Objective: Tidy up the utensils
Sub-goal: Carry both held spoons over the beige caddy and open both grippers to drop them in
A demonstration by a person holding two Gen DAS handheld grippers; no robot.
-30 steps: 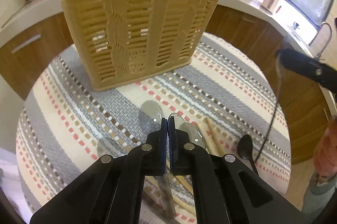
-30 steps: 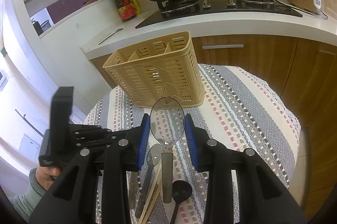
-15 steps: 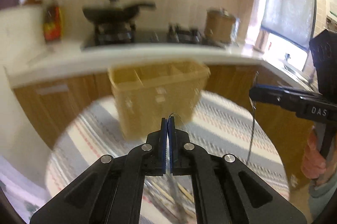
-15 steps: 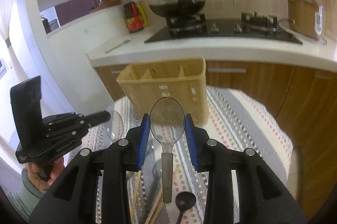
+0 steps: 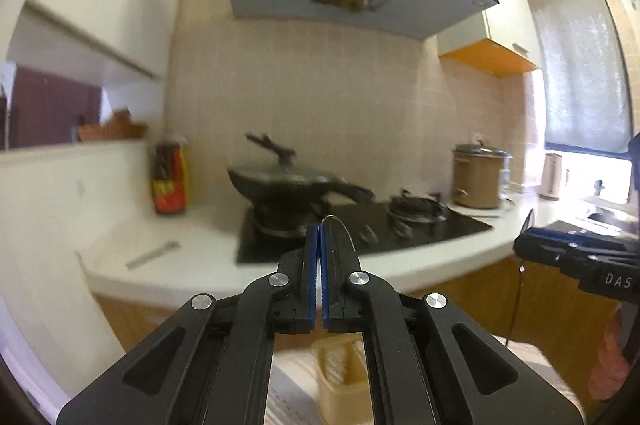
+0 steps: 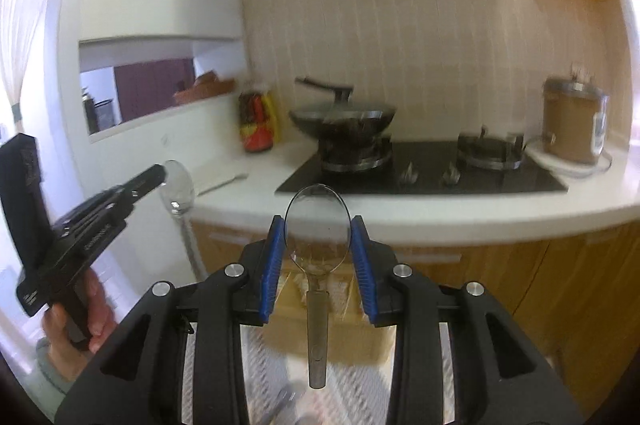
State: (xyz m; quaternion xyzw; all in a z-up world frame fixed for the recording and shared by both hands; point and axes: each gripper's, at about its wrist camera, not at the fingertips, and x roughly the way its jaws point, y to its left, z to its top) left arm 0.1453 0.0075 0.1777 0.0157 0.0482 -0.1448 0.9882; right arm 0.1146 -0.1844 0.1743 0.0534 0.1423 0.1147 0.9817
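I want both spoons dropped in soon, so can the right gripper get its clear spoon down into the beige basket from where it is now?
Probably yes. The right gripper holds its clear spoon handle-down, with the beige basket just below and nothing visible between; the left gripper is off to the side.

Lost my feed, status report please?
Left gripper shut on clear spoon. Right gripper grips second spoon. Basket below, nothing blocking.

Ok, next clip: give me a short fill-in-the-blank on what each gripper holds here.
1. The right gripper clamps a clear plastic spoon by its ____.
2. The left gripper also holds a clear ____.
3. The black lidded wok sits on the ____.

Missing words: bowl; spoon; stove
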